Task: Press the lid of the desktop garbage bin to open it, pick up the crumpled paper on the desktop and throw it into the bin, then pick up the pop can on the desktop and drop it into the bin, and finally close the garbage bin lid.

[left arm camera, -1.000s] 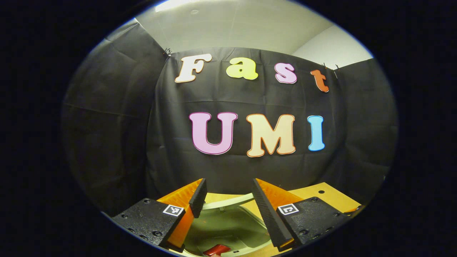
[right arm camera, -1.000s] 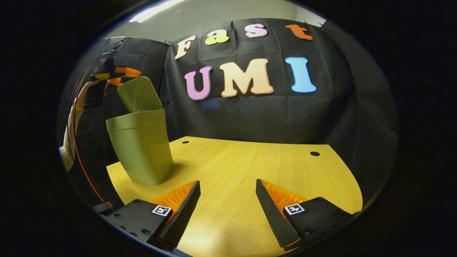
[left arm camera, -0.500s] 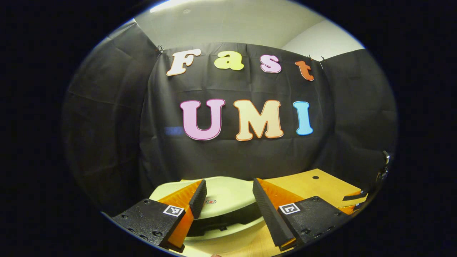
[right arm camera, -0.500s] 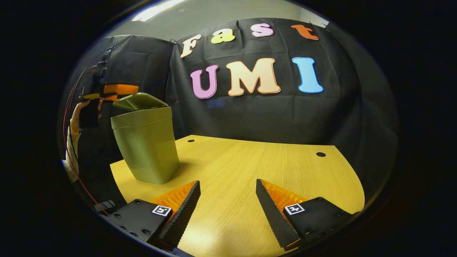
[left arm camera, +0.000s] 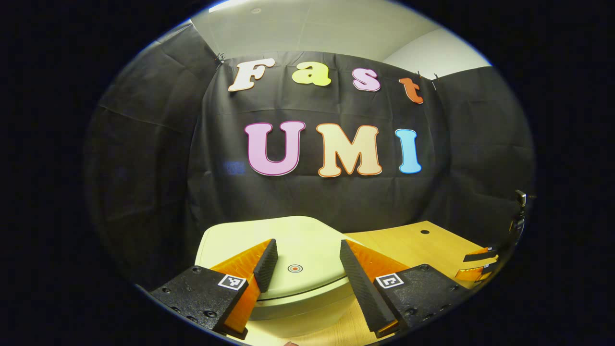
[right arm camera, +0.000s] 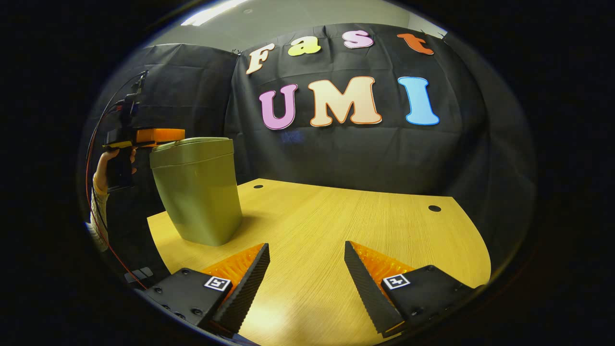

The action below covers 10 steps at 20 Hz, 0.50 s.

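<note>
1. One green garbage bin is standing on the worktop, its one lid lying shut.
2. Two grippers are showing: left gripper, right gripper.
3. One hand is showing.

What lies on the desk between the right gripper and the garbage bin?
Bare wooden desk: in the right gripper view, nothing stands between the open right gripper and the garbage bin.

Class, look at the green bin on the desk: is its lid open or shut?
Shut. The lid lies flat on the bin rim with no gap visible; the left claw hangs open over it.
</note>
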Motion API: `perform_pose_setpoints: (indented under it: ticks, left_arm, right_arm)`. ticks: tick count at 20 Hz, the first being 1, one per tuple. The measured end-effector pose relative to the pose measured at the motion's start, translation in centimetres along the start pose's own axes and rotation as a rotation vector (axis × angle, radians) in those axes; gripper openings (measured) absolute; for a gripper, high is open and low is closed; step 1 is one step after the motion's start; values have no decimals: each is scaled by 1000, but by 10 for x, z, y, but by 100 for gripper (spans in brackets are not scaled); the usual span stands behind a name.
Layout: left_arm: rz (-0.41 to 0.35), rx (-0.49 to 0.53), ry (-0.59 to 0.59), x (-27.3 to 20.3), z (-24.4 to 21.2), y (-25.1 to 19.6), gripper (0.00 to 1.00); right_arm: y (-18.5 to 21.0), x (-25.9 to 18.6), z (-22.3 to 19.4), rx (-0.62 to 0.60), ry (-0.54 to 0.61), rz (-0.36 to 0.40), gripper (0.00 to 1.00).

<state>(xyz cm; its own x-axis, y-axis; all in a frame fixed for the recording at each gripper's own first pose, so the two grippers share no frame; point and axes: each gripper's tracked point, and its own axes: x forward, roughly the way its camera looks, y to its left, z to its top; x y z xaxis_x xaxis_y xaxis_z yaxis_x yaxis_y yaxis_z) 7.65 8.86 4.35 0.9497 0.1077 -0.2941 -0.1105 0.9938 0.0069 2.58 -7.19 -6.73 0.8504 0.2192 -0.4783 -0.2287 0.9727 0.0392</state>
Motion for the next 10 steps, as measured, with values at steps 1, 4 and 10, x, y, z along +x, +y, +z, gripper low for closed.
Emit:
perform_pose_setpoints:
  ticks: [1,4,10]
  left_arm:
    - [1,5,-19,1,4,0,87]
    - [6,1,-48,0,4,0,84]
    - [33,23,-82,0,2,1,85]
  right_arm:
    - [2,0,-1,-2,1,3,99]
    - [7,2,-4,-10,7,14,98]
    - [10,5,-6,-12,23,26,99]
